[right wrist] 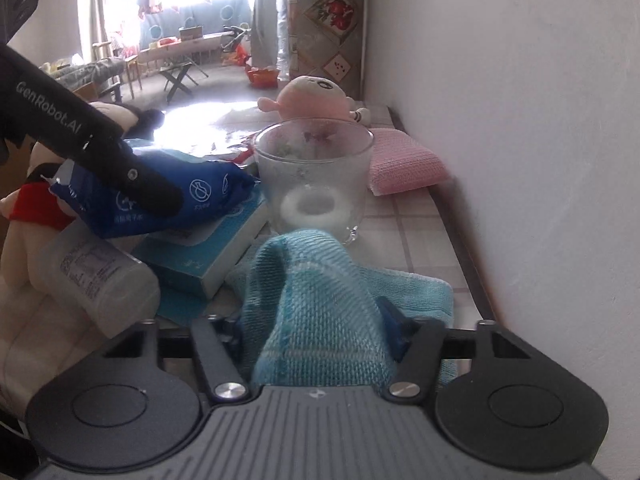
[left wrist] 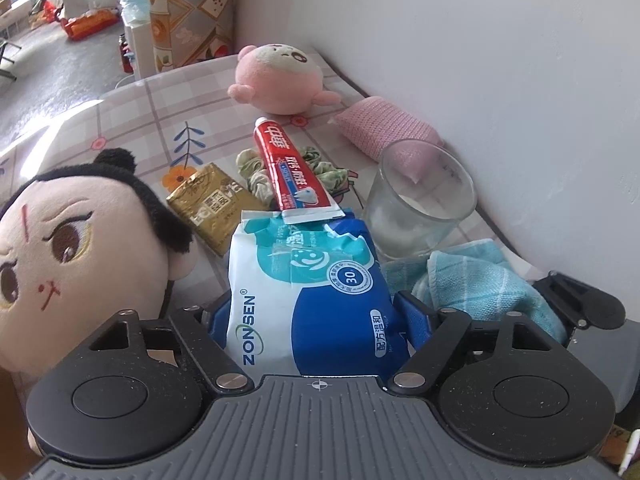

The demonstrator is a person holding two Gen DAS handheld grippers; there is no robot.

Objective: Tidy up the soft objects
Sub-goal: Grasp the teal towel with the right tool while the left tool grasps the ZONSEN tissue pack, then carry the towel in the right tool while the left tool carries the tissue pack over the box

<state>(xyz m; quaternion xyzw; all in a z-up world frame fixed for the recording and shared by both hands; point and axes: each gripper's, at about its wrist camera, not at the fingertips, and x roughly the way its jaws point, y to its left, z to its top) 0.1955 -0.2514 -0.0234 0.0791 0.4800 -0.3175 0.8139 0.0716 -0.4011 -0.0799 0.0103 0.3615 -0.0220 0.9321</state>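
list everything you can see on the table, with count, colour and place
wet wipes pack: 1, blue and white, between left gripper's fingers
towel: 1, light blue, bunched between right gripper's fingers
glass cup: 1, clear, by the wall
toothpaste tube: 1, red and white, centre
scrunchie: 1, green, under the tube
gold sachet: 1, beside the doll
doll: 1, black-haired, left
pink plush: 1, far end
pink sponge: 1, by the wall
bottle: 1, white, near left
box: 1, teal, under the pack
left gripper: black
right gripper: black

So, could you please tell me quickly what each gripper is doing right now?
Left gripper: closed on the blue wet-wipes pack.
Right gripper: closed on a bunched fold of the light blue towel.
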